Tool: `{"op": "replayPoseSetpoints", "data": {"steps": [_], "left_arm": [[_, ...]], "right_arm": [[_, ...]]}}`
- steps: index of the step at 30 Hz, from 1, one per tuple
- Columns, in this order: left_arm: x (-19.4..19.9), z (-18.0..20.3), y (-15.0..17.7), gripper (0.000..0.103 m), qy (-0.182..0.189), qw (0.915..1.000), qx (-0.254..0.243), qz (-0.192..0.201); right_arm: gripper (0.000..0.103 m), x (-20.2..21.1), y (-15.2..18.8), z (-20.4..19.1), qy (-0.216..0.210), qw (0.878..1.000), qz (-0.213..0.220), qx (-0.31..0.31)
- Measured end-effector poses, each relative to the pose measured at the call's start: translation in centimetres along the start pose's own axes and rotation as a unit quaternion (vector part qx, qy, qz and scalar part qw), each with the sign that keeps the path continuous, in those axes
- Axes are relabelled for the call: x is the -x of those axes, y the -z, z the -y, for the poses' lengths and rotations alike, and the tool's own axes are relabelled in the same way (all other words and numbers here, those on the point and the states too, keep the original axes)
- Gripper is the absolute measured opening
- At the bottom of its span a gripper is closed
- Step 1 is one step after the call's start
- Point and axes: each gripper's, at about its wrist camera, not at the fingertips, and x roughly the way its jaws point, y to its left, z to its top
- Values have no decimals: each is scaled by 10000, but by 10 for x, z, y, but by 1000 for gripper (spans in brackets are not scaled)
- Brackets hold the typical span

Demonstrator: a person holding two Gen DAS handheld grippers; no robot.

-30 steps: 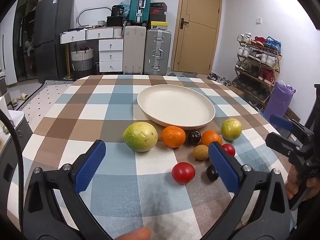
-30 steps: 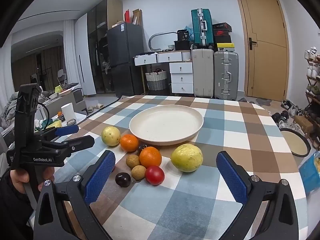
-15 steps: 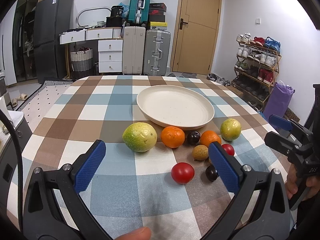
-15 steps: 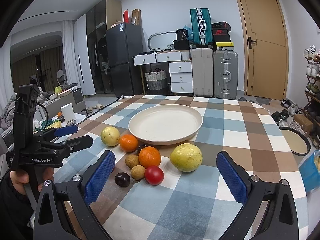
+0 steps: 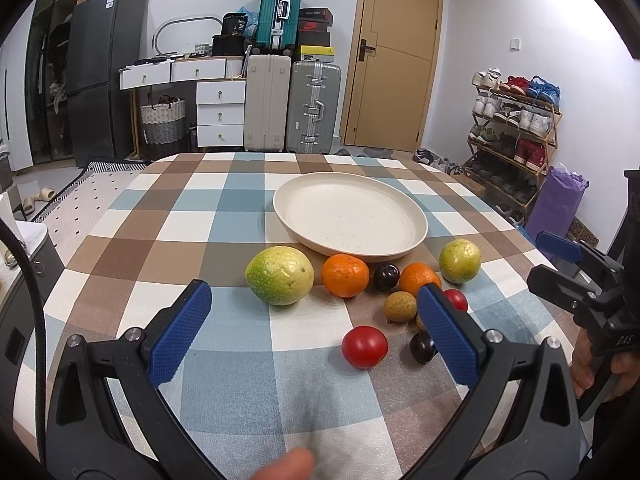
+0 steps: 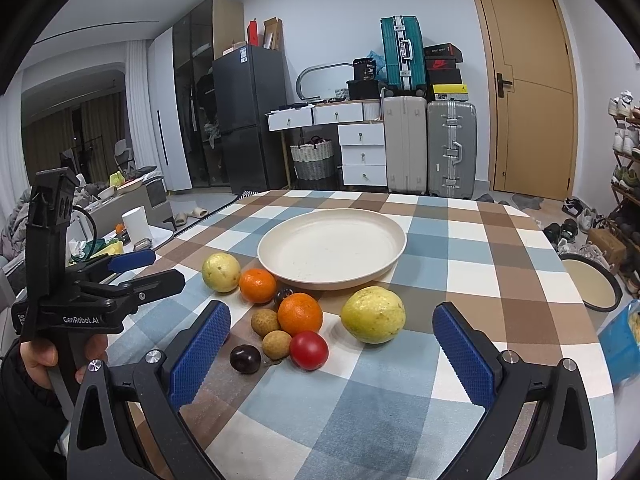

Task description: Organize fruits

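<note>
An empty cream plate [image 5: 348, 216] [image 6: 332, 246] sits mid-table. In front of it lie a large yellow-green fruit [image 5: 279, 275] [image 6: 373, 315], a smaller one [image 5: 459, 261] [image 6: 221, 272], two oranges [image 5: 345, 275] [image 6: 300, 314], a red tomato [image 5: 364, 346] [image 6: 309, 350], dark plums [image 5: 386, 277] [image 6: 245, 358] and tan longans [image 5: 400, 306] [image 6: 276, 344]. My left gripper [image 5: 316, 328] is open and empty, just short of the fruit. My right gripper [image 6: 332, 344] is open and empty, its jaws wide around the fruit cluster without touching.
The checkered tablecloth [image 5: 224, 208] covers the table. The right gripper shows at the right edge of the left wrist view [image 5: 576, 272]; the left gripper shows at the left of the right wrist view [image 6: 120, 280]. Suitcases [image 5: 312, 108], drawers and a shoe rack [image 5: 512, 132] stand behind.
The left gripper has shifted slightly; the fruit sits a little lower-left in its view. The right gripper has edged slightly toward the fruit. Nothing was gripped.
</note>
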Motion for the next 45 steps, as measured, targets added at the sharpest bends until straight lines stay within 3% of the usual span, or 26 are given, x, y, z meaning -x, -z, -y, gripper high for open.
{"op": "replayPoseSetpoints", "data": {"steps": [31,45], "left_arm": [[2,1,0,103,52,9999,-84,66],[-4,-2,0,103,65,9999,-75,-76]], "right_arm": [[103,1,1,-1,97,9999,5,-46],[103,-8,-1,11,206,9992,-261,-231]]}}
